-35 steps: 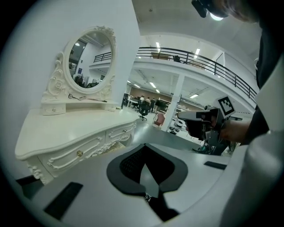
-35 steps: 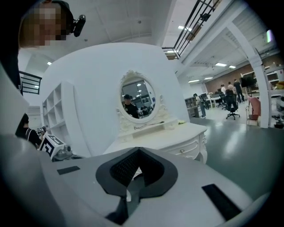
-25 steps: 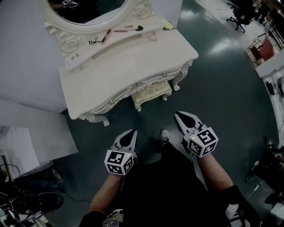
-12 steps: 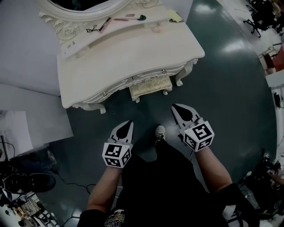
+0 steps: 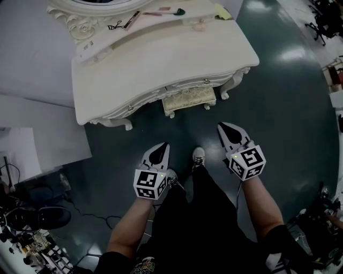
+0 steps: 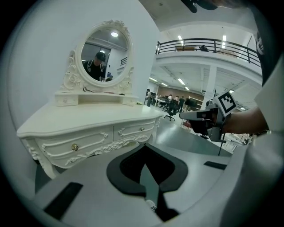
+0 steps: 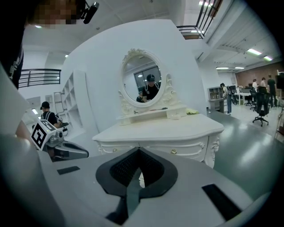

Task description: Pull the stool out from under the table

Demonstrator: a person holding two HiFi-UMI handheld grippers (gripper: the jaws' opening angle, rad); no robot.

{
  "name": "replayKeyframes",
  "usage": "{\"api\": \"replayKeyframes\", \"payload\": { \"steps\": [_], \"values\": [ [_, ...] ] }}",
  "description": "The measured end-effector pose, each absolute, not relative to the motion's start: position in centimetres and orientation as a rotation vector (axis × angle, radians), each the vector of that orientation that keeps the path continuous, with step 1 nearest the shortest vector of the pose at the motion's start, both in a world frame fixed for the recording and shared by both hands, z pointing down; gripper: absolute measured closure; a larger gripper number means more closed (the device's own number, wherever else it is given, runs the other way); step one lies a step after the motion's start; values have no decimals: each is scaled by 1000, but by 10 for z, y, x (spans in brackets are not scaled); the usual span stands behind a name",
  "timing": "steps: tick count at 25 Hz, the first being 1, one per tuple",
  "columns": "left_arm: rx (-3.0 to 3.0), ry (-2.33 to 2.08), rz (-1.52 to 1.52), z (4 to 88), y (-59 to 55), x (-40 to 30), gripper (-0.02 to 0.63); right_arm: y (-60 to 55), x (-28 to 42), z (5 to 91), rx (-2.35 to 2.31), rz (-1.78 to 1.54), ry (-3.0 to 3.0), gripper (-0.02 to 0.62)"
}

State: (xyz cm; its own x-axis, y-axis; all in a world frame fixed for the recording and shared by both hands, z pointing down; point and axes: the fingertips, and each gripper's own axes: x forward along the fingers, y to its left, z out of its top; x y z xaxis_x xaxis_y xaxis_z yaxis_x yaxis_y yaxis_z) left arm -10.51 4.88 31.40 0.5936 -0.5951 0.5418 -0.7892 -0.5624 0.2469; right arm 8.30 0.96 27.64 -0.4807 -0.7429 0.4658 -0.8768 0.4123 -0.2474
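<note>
A cream stool (image 5: 188, 98) with a patterned seat is tucked under the front of the white dressing table (image 5: 161, 59); only its front edge and two short legs show. My left gripper (image 5: 159, 145) hangs shut and empty over the dark floor, short of the table's left front. My right gripper (image 5: 225, 126) is shut and empty too, a little nearer the stool, off its right side. In the left gripper view the table (image 6: 88, 128) fills the left; the stool is hidden there. The right gripper view faces the table (image 7: 164, 133) front.
An oval mirror (image 7: 144, 85) stands on the table's back shelf with small cosmetics (image 5: 161, 13) beside it. A white wall panel (image 5: 32, 64) lies left of the table. Cables and gear (image 5: 27, 225) crowd the lower left. My shoes (image 5: 198, 158) stand between the grippers.
The table and stool have slid closer and to the right in the head view. Both grippers have sunk a little and stayed shut.
</note>
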Motion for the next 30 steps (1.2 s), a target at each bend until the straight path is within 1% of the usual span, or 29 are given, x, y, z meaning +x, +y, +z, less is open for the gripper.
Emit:
{"api": "replayKeyframes", "payload": {
  "steps": [8, 14, 21, 26, 30],
  "values": [
    [2364, -1057, 583, 361, 49, -136, 601, 27, 61, 311, 1495, 681, -2324, 569],
    [2371, -1031, 624, 403, 53, -148, 601, 38, 56, 340, 1513, 589, -2290, 569],
    [2342, -1119, 615, 462, 31, -144, 601, 13, 73, 422, 1452, 590, -2270, 569],
    [2319, -1176, 643, 512, 13, -130, 601, -7, 82, 481, 1356, 542, -2283, 569],
    [2297, -1196, 668, 549, -1, -119, 601, -21, 100, 524, 1358, 566, -2282, 569]
  ]
}}
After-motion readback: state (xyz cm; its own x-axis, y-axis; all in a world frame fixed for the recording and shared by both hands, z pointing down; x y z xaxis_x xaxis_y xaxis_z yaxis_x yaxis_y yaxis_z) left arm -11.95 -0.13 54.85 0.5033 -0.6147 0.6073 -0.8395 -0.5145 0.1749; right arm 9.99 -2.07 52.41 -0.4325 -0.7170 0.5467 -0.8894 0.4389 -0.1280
